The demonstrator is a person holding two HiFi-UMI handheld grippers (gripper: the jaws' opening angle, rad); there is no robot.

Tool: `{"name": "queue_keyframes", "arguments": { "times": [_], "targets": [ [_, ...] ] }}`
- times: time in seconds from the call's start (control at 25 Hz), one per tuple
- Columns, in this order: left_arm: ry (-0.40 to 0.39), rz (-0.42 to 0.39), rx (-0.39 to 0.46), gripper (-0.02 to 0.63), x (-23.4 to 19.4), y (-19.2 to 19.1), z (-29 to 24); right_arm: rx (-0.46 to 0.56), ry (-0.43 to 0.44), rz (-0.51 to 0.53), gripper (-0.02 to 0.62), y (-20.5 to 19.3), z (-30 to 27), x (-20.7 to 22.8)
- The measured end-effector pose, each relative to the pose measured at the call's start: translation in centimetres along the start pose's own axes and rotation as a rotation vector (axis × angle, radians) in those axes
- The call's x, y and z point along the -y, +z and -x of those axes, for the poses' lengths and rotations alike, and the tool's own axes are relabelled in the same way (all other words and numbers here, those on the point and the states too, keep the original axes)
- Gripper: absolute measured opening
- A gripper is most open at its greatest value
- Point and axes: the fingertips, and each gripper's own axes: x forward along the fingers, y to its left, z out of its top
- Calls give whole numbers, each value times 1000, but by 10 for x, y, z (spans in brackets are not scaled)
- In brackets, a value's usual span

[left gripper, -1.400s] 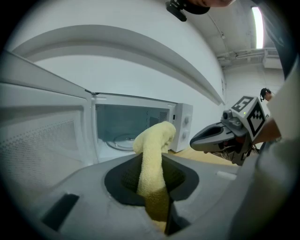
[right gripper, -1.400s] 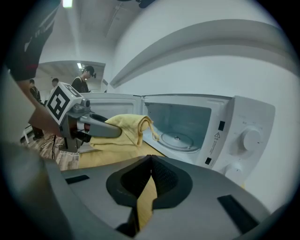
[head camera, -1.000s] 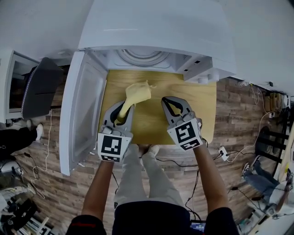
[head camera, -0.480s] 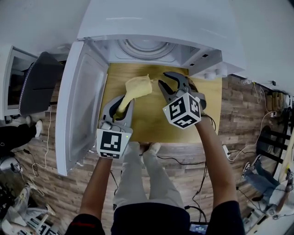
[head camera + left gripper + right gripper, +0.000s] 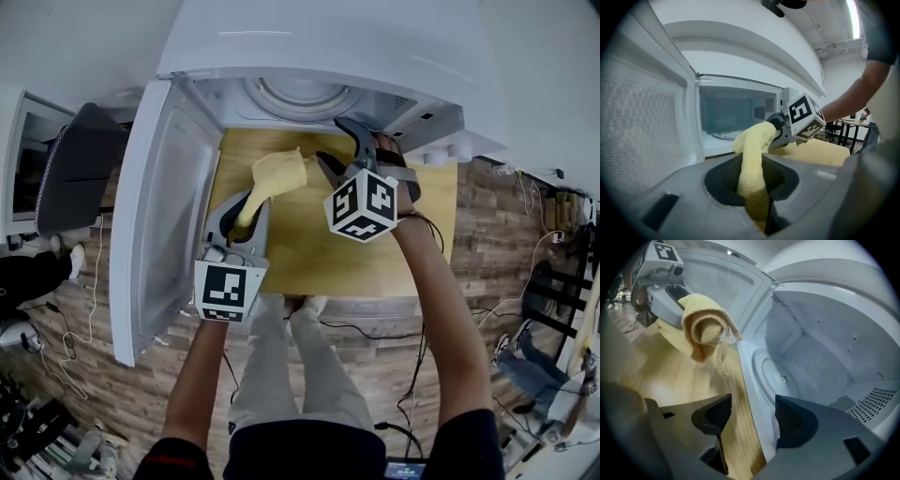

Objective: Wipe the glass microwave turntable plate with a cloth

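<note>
Since the earlier frames, the right gripper (image 5: 345, 150) had travelled from the near half of the tabletop (image 5: 319, 262) toward its far edge. It had rolled onto its side and reached the mouth of the microwave (image 5: 319, 47). Its jaws had just been opening and stood wide apart with nothing between them; only the cavity sill and the wood showed through the gap. The left gripper (image 5: 242, 211) had kept its place over the left part of the tabletop. Its jaws were pinched on the lower end of the yellow cloth (image 5: 279, 173). The free end of the cloth stood up in a loose roll, just in front of the cavity opening and beside the right gripper.

The glass turntable plate (image 5: 787, 376) lay flat on the cavity floor of the microwave. The microwave stood at the far edge of the tabletop, with its door (image 5: 164, 206) swung fully open to the left. The cloth did not touch the plate.

Assessment of progress:
- **Done:** Preparation appeared complete, since the door was open and the cloth was in hand.
- **Not begun:** No contact between cloth and glass was visible, so the wiping itself appeared not yet started.
- **Likely next step:** The open right gripper was aimed toward the plate's near rim, which suggested the plate would first be steadied or drawn out. This is a judgement only.
- **Remaining:** Bring the cloth to the glass and wipe its surface.
</note>
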Motion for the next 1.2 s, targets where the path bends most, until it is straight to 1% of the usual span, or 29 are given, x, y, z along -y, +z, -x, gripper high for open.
{"name": "queue_keyframes", "arguments": {
  "times": [0.24,0.48,0.84,0.96,1.2],
  "targets": [
    [13,-1,1,69,-8,-1,-4,-10,-14,29,276,3,-12,0],
    [23,1,3,69,-13,-2,-7,-25,-48,56,291,3,-21,-2],
    [30,-25,5,69,-17,-1,-11,-32,-85,114,290,0,-24,-3],
    [30,-31,7,69,-17,2,-15,-23,-84,108,290,1,-24,-4],
    [38,-98,2,69,-19,13,-31,2,-101,89,290,4,-24,-4]
  ]
}}
